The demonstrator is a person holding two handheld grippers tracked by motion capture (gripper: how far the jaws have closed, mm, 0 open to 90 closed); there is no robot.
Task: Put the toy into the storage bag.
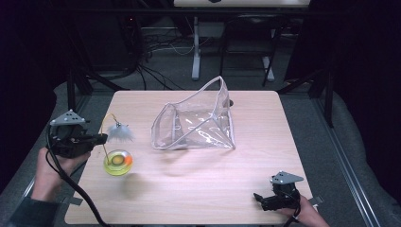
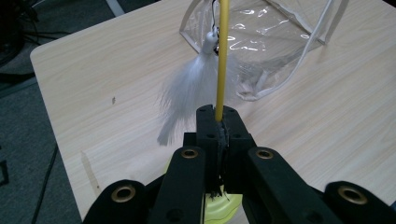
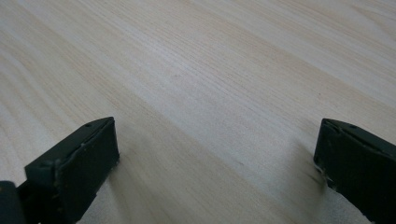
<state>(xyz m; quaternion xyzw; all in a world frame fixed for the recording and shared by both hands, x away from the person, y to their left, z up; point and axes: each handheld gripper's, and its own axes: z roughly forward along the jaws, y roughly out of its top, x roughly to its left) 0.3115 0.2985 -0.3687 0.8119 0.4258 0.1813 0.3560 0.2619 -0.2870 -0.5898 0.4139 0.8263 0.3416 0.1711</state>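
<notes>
One yellow wand [image 2: 221, 56] of a feather cat toy is standing clamped in the left gripper [image 2: 219, 122], its white feather tuft [image 1: 119, 132] dangling above the yellow-green base [image 1: 118, 162]. Right gripper [image 3: 217, 154] is resting open on the wooden table [image 1: 198, 189], near a clear pouch [image 1: 196, 125].

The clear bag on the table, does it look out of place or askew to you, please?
Yes. The clear bag lies tipped on its side mid-table, mouth gaping and one corner sticking up. Otherwise nothing looks spilled or damaged; the left hand-held gripper is shut on the yellow wand of the feather toy.
</notes>
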